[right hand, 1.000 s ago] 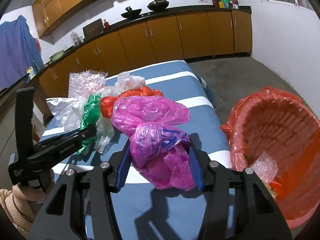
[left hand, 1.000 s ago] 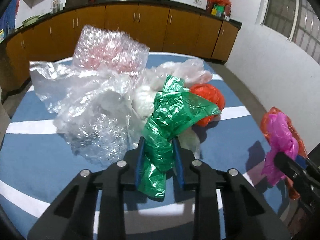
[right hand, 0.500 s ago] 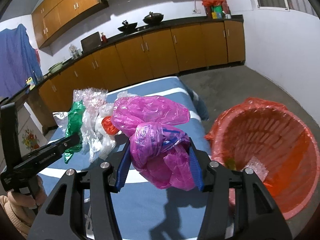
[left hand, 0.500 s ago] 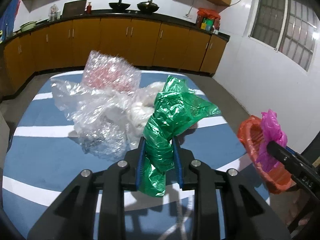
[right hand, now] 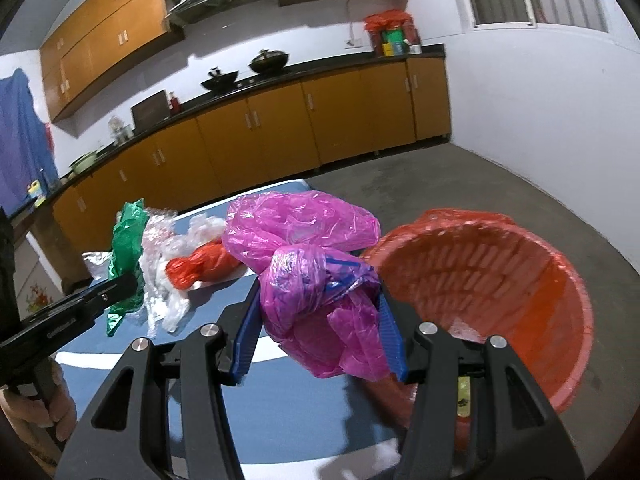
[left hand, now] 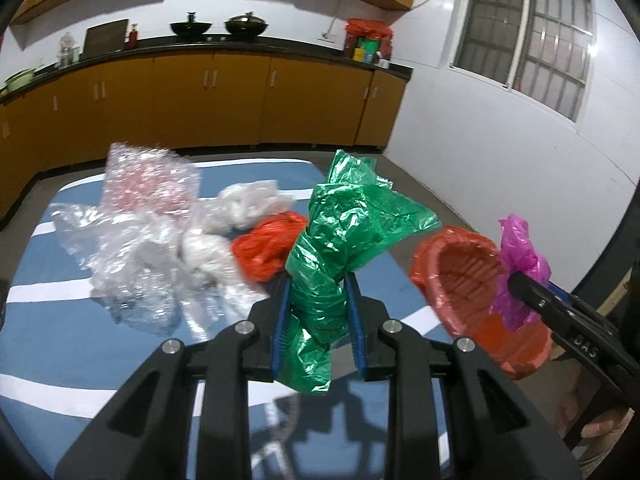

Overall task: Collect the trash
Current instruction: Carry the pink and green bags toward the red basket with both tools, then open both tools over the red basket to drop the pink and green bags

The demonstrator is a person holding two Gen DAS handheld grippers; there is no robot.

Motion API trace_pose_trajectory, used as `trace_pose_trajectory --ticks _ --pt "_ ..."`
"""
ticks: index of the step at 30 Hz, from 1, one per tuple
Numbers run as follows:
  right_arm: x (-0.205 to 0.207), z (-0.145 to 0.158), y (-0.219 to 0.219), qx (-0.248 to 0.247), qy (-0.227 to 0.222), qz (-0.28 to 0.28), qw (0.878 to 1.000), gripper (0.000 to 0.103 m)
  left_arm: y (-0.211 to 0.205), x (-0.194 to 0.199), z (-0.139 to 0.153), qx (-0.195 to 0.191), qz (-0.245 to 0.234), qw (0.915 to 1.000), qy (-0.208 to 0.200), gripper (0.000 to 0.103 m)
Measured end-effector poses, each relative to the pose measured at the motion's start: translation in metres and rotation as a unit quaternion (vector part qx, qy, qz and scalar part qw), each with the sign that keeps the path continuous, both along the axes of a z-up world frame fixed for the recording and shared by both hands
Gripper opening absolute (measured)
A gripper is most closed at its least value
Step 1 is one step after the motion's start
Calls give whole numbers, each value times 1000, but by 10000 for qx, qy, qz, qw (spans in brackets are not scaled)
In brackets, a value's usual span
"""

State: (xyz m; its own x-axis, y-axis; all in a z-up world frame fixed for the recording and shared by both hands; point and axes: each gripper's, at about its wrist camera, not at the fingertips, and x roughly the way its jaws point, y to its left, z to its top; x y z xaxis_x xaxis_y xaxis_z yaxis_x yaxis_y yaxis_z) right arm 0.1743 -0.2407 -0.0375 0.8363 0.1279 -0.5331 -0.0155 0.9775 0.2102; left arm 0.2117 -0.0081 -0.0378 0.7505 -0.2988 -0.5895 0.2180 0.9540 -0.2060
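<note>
The left gripper (left hand: 318,312) is clamped on a crumpled green bag (left hand: 344,236), its blue pads pressed into the bag's bunched waist; the loose top fans up ahead of the fingers and a tail hangs below them, clear of the blue striped table (left hand: 52,344). Ahead and to the left of this gripper, a heap of clear wrap (left hand: 140,236) lies on the table, with an orange bag (left hand: 266,246) just beyond the left fingertip, touching the heap. The right gripper (right hand: 320,328) is clamped on a pink bag (right hand: 304,240), which bulges above and sags below its blue pads, hiding most of them. Just ahead and to the right of this gripper stands the bin (right hand: 560,280), lined in orange plastic, its mouth tilted toward the camera; the pink bag hangs near the bin's near rim, though whether over the rim or just short of it is hard to tell. In the left wrist view the right gripper sits to the right, with the pink bag in front of the bin. Brown cabinets (left hand: 224,104) line the far wall.
</note>
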Motion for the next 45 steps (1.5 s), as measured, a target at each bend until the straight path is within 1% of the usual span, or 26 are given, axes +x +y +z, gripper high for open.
trace_pose_trajectory --ticks 7,16,24,31,39,45 --pt "-10 1 -28 56 -58 -395 9992 53 -32 0 5 -143 -406 9991 -39 27" --pt "-21 0 -55 29 -129 -810 9966 53 -74 3 10 -222 -830 9963 -81 27" --pt "-25 -2 -75 123 -133 -1088 9939 53 -113 9 6 -293 -1193 9924 12 27" --pt "-25 -2 -88 273 -169 -1278 9913 53 -139 17 0 -331 -1457 9887 110 27" --pt "-21 0 -108 475 -258 -1496 9873 53 -167 31 -3 -368 -1722 9842 180 28" --pt "-17 1 -119 621 -295 -1587 9849 54 -187 42 -11 -406 -1856 9813 312 28"
